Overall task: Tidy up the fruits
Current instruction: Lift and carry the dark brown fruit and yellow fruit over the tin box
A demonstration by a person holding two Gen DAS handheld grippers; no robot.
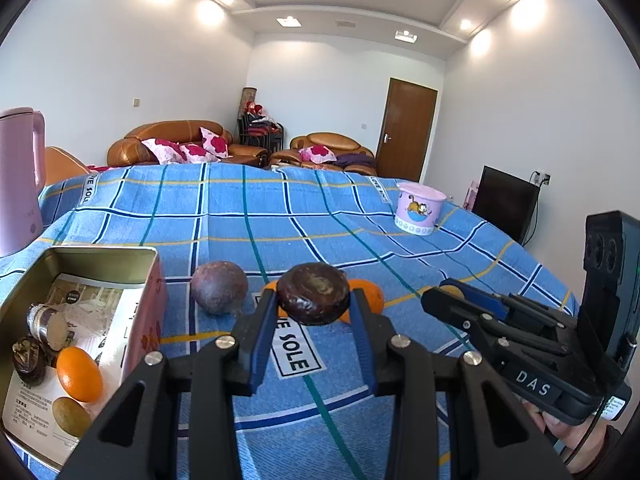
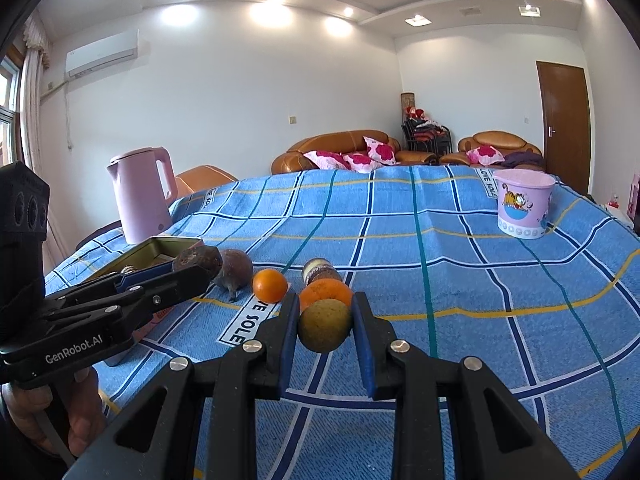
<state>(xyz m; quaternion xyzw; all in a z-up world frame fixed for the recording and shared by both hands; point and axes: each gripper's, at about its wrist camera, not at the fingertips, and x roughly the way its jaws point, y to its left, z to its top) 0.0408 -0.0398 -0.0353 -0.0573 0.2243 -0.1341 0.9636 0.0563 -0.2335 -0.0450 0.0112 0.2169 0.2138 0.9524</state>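
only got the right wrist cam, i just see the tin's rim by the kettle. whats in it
Observer: The tin holds an orange, a greenish-brown fruit, a shrivelled dark fruit and a small jar lying on its side.
Operator: any room left in there
Observer: Yes. The printed paper lining the bottom is bare across the middle and back, and everything sits in the near left corner.
Operator: and the left, is it gripping properly
Observer: The left gripper has both pads pressed on a dark round fruit, one on each side, held at the fingertips.
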